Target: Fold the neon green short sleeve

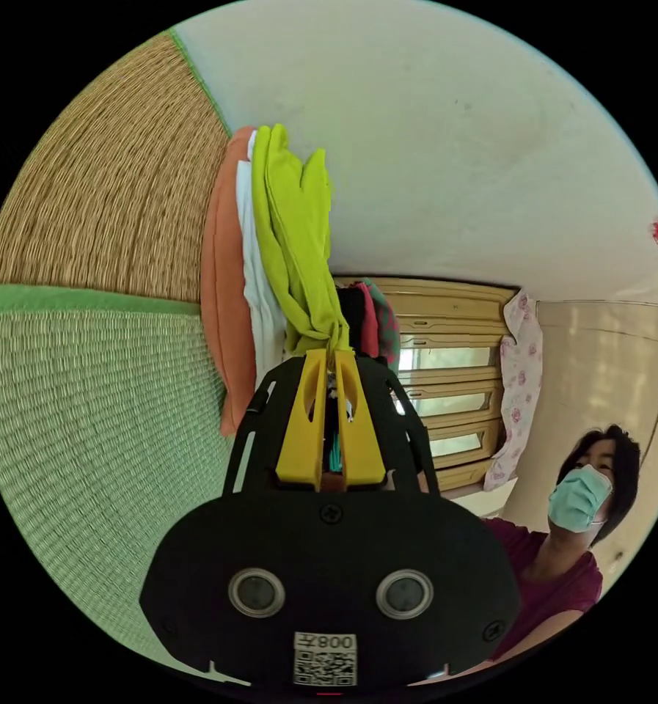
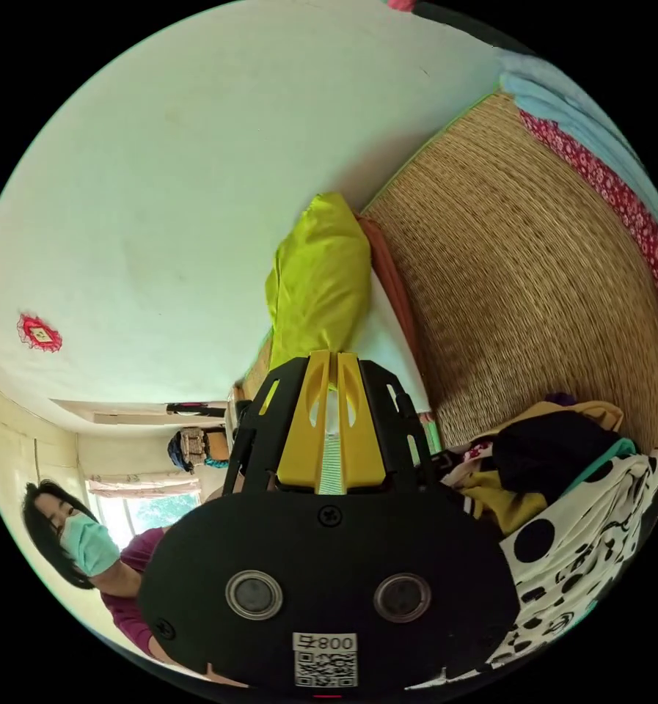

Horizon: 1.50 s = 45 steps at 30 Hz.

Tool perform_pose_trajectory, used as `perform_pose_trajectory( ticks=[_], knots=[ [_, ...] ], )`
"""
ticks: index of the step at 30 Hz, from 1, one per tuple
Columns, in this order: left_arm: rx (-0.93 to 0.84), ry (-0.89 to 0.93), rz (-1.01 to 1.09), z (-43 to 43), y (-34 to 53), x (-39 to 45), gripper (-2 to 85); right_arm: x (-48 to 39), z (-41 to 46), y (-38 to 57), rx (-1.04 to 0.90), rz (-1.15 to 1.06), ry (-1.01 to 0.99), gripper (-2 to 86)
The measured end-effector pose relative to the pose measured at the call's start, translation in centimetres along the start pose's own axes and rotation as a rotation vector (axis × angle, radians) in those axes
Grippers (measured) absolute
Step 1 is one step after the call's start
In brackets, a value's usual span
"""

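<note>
The neon green short sleeve (image 1: 295, 242) is bunched and stretched out from my left gripper (image 1: 331, 353), whose yellow jaws are shut on its gathered end. It lies against a stack of folded clothes, a white one (image 1: 259, 293) and an orange one (image 1: 222, 293), on the woven mat (image 1: 108, 213). In the right gripper view the same green shirt (image 2: 317, 286) runs from my right gripper (image 2: 334, 359), whose jaws are closed together on its edge, above the white (image 2: 387, 330) and orange (image 2: 387, 271) folded pieces.
A pile of unfolded clothes (image 2: 556, 477), one with black dots, lies on the mat by the right gripper. A masked person (image 1: 571, 528) is close behind. Wooden drawers (image 1: 446, 367), a white wall (image 1: 453, 147) and patterned bedding (image 2: 607, 169) border the mat.
</note>
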<state>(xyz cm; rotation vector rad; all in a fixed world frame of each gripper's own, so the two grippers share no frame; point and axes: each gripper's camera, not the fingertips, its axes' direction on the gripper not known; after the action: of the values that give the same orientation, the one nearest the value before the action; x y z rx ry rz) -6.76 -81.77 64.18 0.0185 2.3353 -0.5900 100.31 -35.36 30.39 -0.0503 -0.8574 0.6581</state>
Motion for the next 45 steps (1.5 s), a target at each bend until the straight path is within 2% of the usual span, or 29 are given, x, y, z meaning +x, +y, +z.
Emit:
perform_pose_trajectory(
  ticks=[7, 9, 13, 20, 23, 25, 30, 34, 40, 45],
  knots=[
    [-0.102, -0.092, 0.082, 0.7, -2.2, -1.5, 1.7, -2.3, -0.2, -0.6, -0.034, -0.048, 0.099, 1.4],
    [-0.118, -0.142, 0.069, 0.7, -2.7, -2.7, 1.7, -2.7, 0.8, -1.1, -0.066, -0.029, 0.182, 1.4],
    [-0.097, -0.125, 0.021, 0.2, -3.2, -5.4, 1.8, -4.0, 1.9, -1.4, -0.077, -0.033, 0.245, 1.3],
    [-0.115, -0.122, 0.007, 0.2, -3.3, -7.5, 2.0, -7.5, 1.1, 0.5, 0.08, -0.053, 0.388, 0.5],
    [-0.121, -0.13, 0.008, -0.2, -3.3, -8.2, 2.1, -9.9, 2.4, 2.0, 0.118, -0.136, 0.376, 0.2],
    [-0.109, -0.137, 0.011, -0.7, -3.2, -8.5, 2.1, -11.0, 4.7, 2.6, 0.084, -0.177, 0.402, 0.1],
    [-0.106, -0.195, 0.029, -2.3, -2.3, -8.7, 2.0, -10.4, 12.4, 2.4, -0.067, -0.183, 0.625, 0.0],
    [-0.097, -0.23, 0.041, -3.8, -0.9, -8.6, 1.1, -10.0, 12.8, 3.5, -0.034, -0.167, 0.627, 0.0],
    [-0.076, -0.172, 0.143, -4.0, 0.8, -6.3, 0.2, -11.3, 12.8, 6.8, 0.065, -0.21, 0.627, 0.0],
    [-0.121, -0.281, 0.133, -3.2, 1.9, -7.1, 0.1, -9.3, 14.1, 8.2, 0.074, -0.143, 0.603, 0.0]
  ],
)
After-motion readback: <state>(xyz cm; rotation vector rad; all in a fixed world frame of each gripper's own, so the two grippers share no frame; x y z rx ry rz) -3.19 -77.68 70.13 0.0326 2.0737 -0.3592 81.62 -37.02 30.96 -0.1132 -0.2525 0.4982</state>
